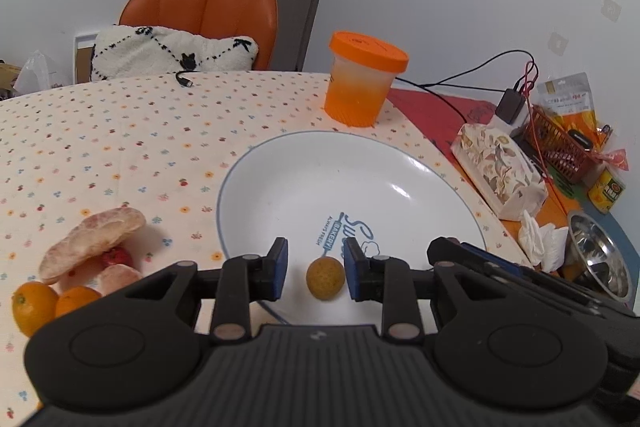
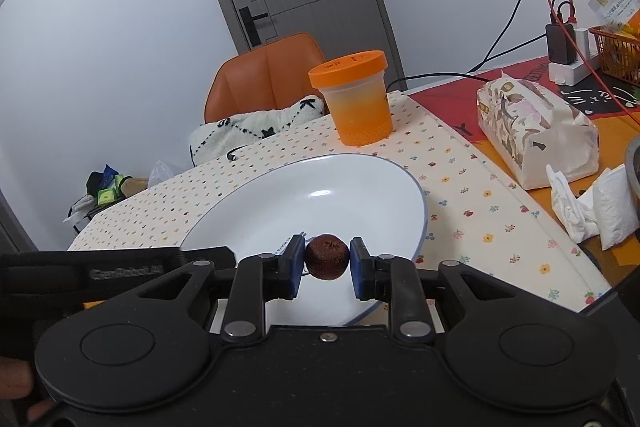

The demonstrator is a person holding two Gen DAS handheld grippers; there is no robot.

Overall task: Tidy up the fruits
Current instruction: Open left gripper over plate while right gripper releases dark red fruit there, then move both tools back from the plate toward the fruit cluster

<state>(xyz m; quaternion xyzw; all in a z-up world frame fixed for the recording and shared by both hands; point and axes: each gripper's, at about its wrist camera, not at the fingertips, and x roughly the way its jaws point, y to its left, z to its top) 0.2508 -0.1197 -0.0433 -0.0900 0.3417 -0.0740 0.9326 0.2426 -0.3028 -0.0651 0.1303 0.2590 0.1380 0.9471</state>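
My right gripper (image 2: 327, 263) gripped a dark red fruit (image 2: 327, 256), both pads touching it, low over the plate (image 2: 360, 179) near its 6 o'clock rim. My left gripper (image 1: 316, 269) stood open around a small yellow fruit (image 1: 325, 277) that lay in the plate (image 1: 304, 163) at about 6 o'clock; gaps showed on both sides, no contact.

Risks, as I judged them:
- The dark fruit was round and held only at two points. A slack squeeze or a jolt could have let it drop and roll.
- The two grippers were crowded at the same near rim. The right gripper's body showed at 3 o'clock of the left one, close. A careless swing could have knocked them together or nudged the yellow fruit.
- The plate's sloped wall would probably have sent a released fruit rolling toward the centre, maybe into the other.

Room:
- The plate's far half lay bare.
- Cup (image 2: 354, 99) stood just beyond the rim at 12 o'clock.
- Tissue pack (image 2: 536, 131) at 2 o'clock, well apart.
- Oranges (image 1: 34, 307) and peel (image 1: 92, 239) at 9 o'clock of the left gripper.
- Open cloth (image 1: 120, 131) at 10 to 11 o'clock.
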